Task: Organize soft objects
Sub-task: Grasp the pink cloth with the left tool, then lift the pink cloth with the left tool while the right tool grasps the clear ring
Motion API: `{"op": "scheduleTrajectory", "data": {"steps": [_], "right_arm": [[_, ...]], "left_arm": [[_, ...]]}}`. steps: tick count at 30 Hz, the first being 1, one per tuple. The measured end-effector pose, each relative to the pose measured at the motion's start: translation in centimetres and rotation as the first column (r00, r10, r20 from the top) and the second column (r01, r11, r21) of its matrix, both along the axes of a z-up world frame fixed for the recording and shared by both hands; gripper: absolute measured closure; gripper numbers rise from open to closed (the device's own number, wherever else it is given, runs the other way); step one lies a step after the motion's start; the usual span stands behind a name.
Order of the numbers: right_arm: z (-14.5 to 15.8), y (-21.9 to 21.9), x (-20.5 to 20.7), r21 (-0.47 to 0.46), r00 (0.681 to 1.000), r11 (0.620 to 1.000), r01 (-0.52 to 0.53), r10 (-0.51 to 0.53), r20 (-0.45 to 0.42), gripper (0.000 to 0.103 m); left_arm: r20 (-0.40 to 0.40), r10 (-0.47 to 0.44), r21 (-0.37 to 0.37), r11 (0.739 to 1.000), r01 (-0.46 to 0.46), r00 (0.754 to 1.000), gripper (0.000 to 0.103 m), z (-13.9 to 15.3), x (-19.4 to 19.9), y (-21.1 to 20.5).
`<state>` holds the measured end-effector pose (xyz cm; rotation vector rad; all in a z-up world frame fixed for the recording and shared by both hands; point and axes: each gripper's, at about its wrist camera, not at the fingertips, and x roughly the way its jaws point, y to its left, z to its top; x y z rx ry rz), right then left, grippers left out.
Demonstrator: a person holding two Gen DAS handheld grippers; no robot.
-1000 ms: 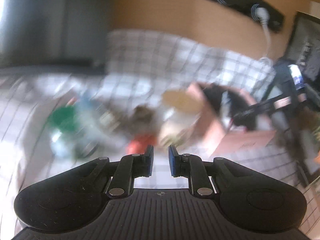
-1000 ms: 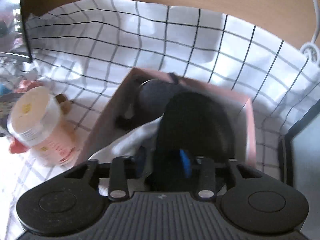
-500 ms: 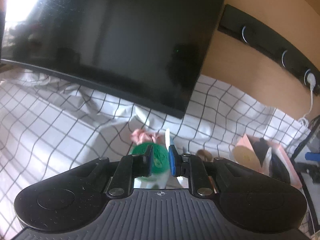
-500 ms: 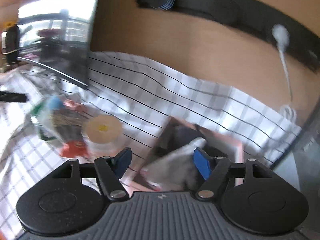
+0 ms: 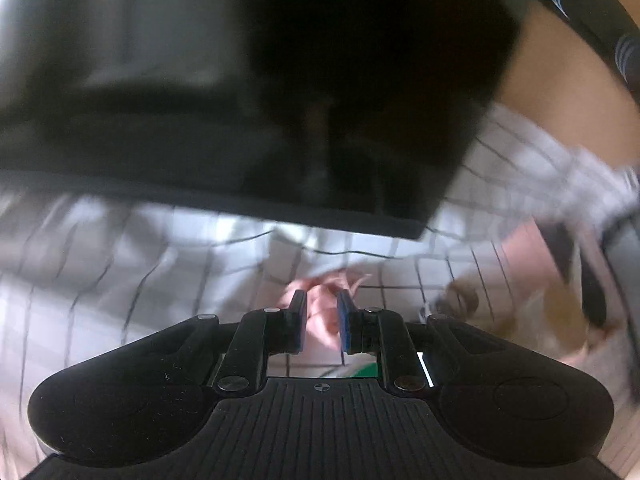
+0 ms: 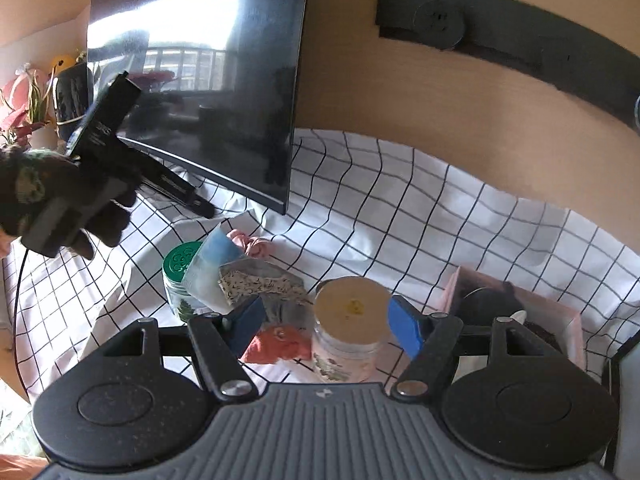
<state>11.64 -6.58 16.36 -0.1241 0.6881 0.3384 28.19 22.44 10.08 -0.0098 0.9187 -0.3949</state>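
A white cloth with a black grid [image 6: 420,216] covers the surface, backed by a tan wall, with a dark monitor [image 6: 208,92] standing at the rear left. Taking the monitor as landmark: just in front of its lower right corner lies a pink scrunchie [image 6: 250,242], crumpled on the cloth. In front of that stands a green-lidded jar [image 6: 182,268], with a blue-and-white pouch [image 6: 212,272] and a speckled pouch [image 6: 260,282] leaning against it. Further forward is an orange-red soft item [image 6: 280,344], and beside it a clear jar with a cream lid [image 6: 350,328]. Well to the right of the monitor sits a pink box [image 6: 568,320] holding dark soft items [image 6: 488,304] and a bit of white fabric.

The left tool [image 5: 322,320], seen blurred in its own view, has its jaws nearly together with a narrow gap; the pink scrunchie [image 5: 324,300] shows in that gap, but whether the pads press on it cannot be told. From the right view, a dark-gloved hand [image 6: 48,200] carries that tool below the monitor's left part.

The right tool [image 6: 324,322] has its jaws spread wide, gripping nothing, above the cream-lidded jar.
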Motion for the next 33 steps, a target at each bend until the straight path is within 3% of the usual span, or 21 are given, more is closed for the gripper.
{"op": "scheduleTrajectory", "data": {"steps": [2, 5, 8, 11, 16, 19, 24, 30, 31, 33], "right_arm": [[-0.5, 0.6, 0.7, 0.000, 0.999, 1.000, 0.020, -0.020, -0.027, 0.033], [-1.4, 0.9, 1.4, 0.014, 0.996, 0.998, 0.059, -0.058, -0.068, 0.033], [-2.4, 1.1, 1.6, 0.023, 0.992, 0.996, 0.084, -0.081, -0.101, 0.033], [-2.7, 1.3, 1.4, 0.019, 0.991, 0.996, 0.090, -0.087, -0.105, 0.033], [-2.5, 1.3, 1.4, 0.041, 0.991, 0.993, 0.108, -0.104, -0.088, 0.033], [-2.3, 1.3, 1.4, 0.049, 0.991, 0.993, 0.111, -0.107, -0.078, 0.033], [-1.5, 1.0, 1.5, 0.055, 0.992, 0.993, 0.109, -0.106, -0.063, 0.033], [0.7, -0.9, 5.1, 0.151, 0.982, 0.977, 0.151, -0.131, -0.138, 0.033], [1.1, -1.1, 6.3, 0.147, 0.977, 0.975, 0.167, -0.143, -0.158, 0.033], [1.7, -1.3, 9.0, 0.134, 0.964, 0.974, 0.183, -0.152, -0.218, 0.033]], "left_arm": [[0.001, -0.090, 0.027, 0.996, 0.089, 0.996, 0.085, -1.1, 0.6, -0.8], [-0.074, -0.116, 0.003, 0.993, 0.117, 0.990, 0.085, -3.1, 2.0, -1.4], [-0.127, -0.096, 0.021, 0.995, 0.100, 0.987, 0.085, -4.6, 3.6, -1.9], [-0.146, -0.081, 0.139, 0.985, 0.101, 0.986, 0.079, -5.4, 4.7, -3.1], [-0.246, -0.041, 0.090, 0.994, 0.065, 0.968, 0.074, -6.3, 6.9, -3.1], [-0.238, -0.008, 0.097, 0.995, 0.032, 0.971, 0.074, -6.2, 7.2, -3.0], [-0.222, -0.030, 0.166, 0.984, 0.068, 0.975, 0.068, -6.0, 6.4, -3.1], [-0.256, -0.006, 0.110, 0.993, 0.035, 0.967, 0.069, -6.1, 7.5, -2.0], [-0.243, -0.005, 0.105, 0.994, 0.031, 0.970, 0.069, -6.1, 7.2, -1.8], [-0.218, -0.023, 0.074, 0.996, 0.040, 0.976, 0.083, -6.2, 6.7, -1.4]]}}
